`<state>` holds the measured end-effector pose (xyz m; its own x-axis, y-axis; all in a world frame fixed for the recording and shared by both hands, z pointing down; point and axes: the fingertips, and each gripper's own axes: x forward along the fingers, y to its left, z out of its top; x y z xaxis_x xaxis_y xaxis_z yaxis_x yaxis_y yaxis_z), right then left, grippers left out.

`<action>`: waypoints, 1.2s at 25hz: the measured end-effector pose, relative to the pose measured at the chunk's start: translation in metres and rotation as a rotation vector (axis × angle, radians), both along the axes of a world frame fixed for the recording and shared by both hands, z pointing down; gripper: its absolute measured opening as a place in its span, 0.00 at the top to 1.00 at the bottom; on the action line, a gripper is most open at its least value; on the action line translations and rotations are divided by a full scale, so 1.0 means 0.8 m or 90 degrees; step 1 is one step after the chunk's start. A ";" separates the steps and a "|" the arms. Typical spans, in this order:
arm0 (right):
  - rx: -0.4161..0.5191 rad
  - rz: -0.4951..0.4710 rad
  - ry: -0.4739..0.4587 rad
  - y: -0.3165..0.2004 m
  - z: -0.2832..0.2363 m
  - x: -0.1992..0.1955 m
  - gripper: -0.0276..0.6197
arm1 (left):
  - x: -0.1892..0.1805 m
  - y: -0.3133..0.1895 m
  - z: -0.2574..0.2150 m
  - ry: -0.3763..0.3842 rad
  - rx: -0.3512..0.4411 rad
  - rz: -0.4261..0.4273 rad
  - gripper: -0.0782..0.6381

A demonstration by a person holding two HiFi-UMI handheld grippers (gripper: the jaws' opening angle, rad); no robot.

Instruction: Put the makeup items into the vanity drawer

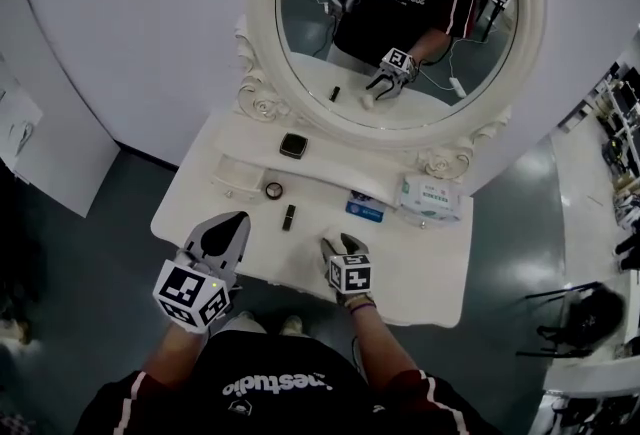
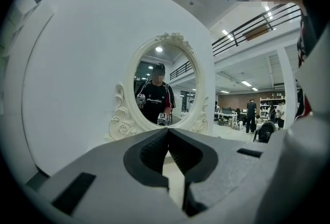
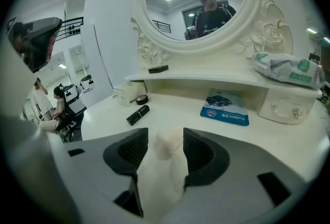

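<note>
My right gripper (image 1: 338, 245) (image 3: 165, 138) hovers over the front middle of the white vanity table (image 1: 420, 263), shut on a cream-white bottle (image 3: 162, 166) that fills the gap between its pads. My left gripper (image 1: 238, 220) (image 2: 167, 133) is at the table's front left, jaws shut and empty, pointing at the mirror. A black lipstick (image 1: 289, 217) (image 3: 138, 114) lies on the tabletop ahead. Beyond it are a small round black jar (image 1: 274, 190) (image 3: 139, 99) and an open little drawer (image 1: 238, 176) (image 3: 122, 93). A square black compact (image 1: 293, 145) (image 3: 158, 69) rests on the shelf.
A blue packet (image 1: 365, 209) (image 3: 225, 108) lies under the shelf at the right. A tissue pack (image 1: 430, 198) (image 3: 289, 69) sits on the shelf above a closed right drawer (image 3: 286, 107). The oval mirror (image 1: 400, 23) stands behind. The person stands at the table's front edge.
</note>
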<state>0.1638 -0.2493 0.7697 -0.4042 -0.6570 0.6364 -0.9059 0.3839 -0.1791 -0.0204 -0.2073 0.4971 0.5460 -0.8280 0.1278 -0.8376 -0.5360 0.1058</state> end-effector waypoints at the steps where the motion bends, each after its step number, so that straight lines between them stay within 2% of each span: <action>1: -0.005 0.005 0.003 -0.002 0.006 0.001 0.64 | 0.000 0.001 0.001 -0.003 -0.001 0.000 0.89; 8: -0.046 0.022 0.026 -0.011 0.038 0.000 0.60 | -0.014 0.007 0.008 -0.019 -0.012 -0.015 0.89; 12: -0.037 0.017 0.048 -0.021 0.041 -0.002 0.60 | -0.025 0.008 0.013 -0.025 -0.019 -0.027 0.89; 21: -0.039 0.015 0.048 -0.030 0.040 -0.007 0.62 | -0.025 0.001 0.020 -0.027 -0.031 -0.024 0.89; 30: 0.006 0.040 0.044 -0.030 0.024 0.020 0.62 | -0.008 -0.006 0.027 -0.031 -0.037 -0.006 0.89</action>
